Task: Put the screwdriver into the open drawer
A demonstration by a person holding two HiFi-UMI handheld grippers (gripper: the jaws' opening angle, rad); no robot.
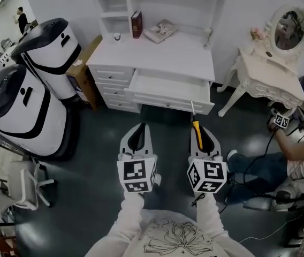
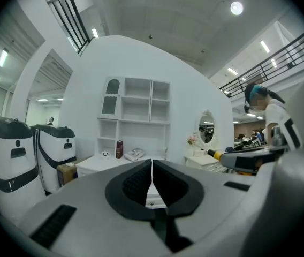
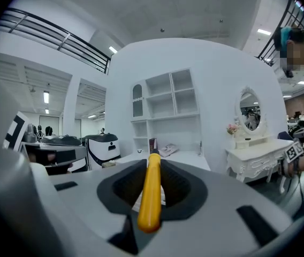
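Gripping the screwdriver (image 3: pixel 151 197) by its yellow handle, short of the open drawer (image 1: pixel 164 86), the right gripper (image 1: pixel 198 133) must advance over it before unclamping; the left gripper (image 2: pixel 152 171) jaws meet, empty.

We can read no words, numbers or brand names anywhere. The cubes on the left gripper (image 1: pixel 139 130) and the right gripper (image 1: pixel 199 128) carry only black-and-white square marker patterns, no letters. The spine of the dark red book (image 1: pixel 136 24), upright on the desk (image 1: pixel 157 58), is too small for us to read.
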